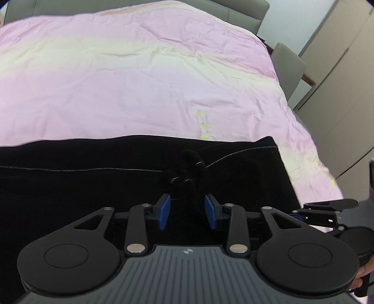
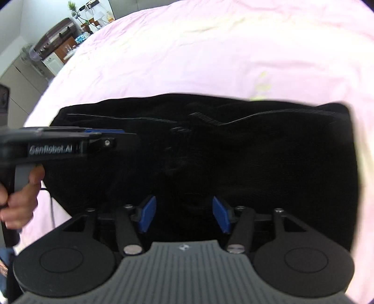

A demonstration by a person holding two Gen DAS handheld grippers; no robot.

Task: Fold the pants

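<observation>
Blue pads are seen parted on the left gripper, a moderate gap held between them, and nothing is clamped there: only the dark cloth of the black pants is seen below and beyond the gap. Whether the tips are touching the fabric cannot be told from this angle. On the right gripper the jaws are set a little wider apart, blue pads angled outward, and again no fold of cloth is pinched between them; the view here is blurred, and contact with the fabric cannot be judged.

Both tools are pointed down over the same garment. In the right wrist view the left gripper is seen from the side at the left edge, held level over the pants, with the person's hand wrapped round its grey handle. In the left wrist view the right gripper is glimpsed at the right edge, just beside the garment's near corner.

The pants are laid as a broad dark block across the near part of the bed, a pale stitched seam run along them and a bunched knot of fabric with small metal rings near the middle. All around them the pink bedspread is spread, lightly creased, with a pale yellow-green print just beyond the far edge of the pants. A grey headboard is seen behind the bed, and cluttered furniture off to the side.
</observation>
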